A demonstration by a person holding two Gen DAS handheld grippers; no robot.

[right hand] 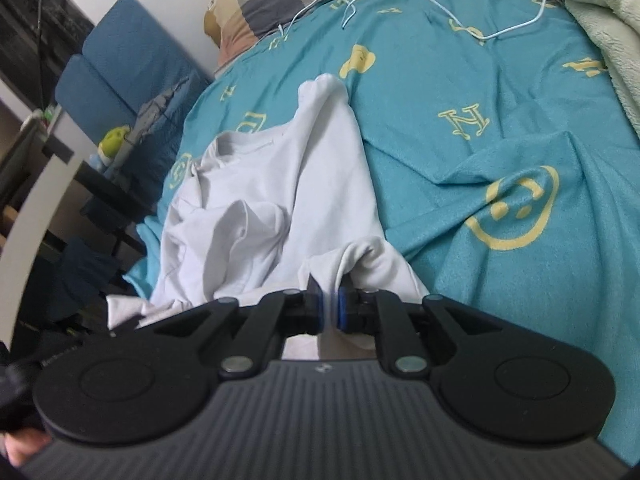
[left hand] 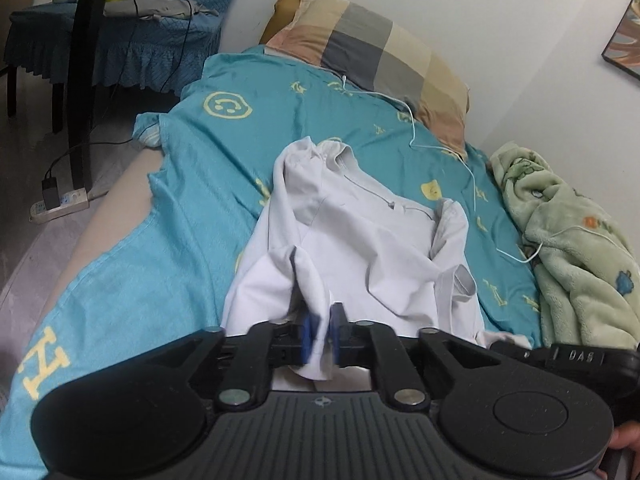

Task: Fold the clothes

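A white hooded top (left hand: 360, 248) lies rumpled on the teal bedsheet (left hand: 224, 184), hood end away from me. My left gripper (left hand: 320, 328) is shut on a bunched fold of its near hem. In the right wrist view the same white top (right hand: 280, 184) stretches away over the teal sheet (right hand: 500, 160), and my right gripper (right hand: 329, 306) is shut on another bunch of its near edge. Both grippers hold the cloth slightly raised, so it tents up at each jaw. The right gripper's black body also shows at the left wrist view's right edge (left hand: 576, 356).
A checked pillow (left hand: 380, 56) lies at the bed's head by the wall. A green fleece blanket (left hand: 576, 248) is heaped at the right. A white cable (left hand: 440, 148) trails across the sheet. A blue-covered chair (left hand: 120, 48) and a power strip (left hand: 60, 204) are on the floor at left.
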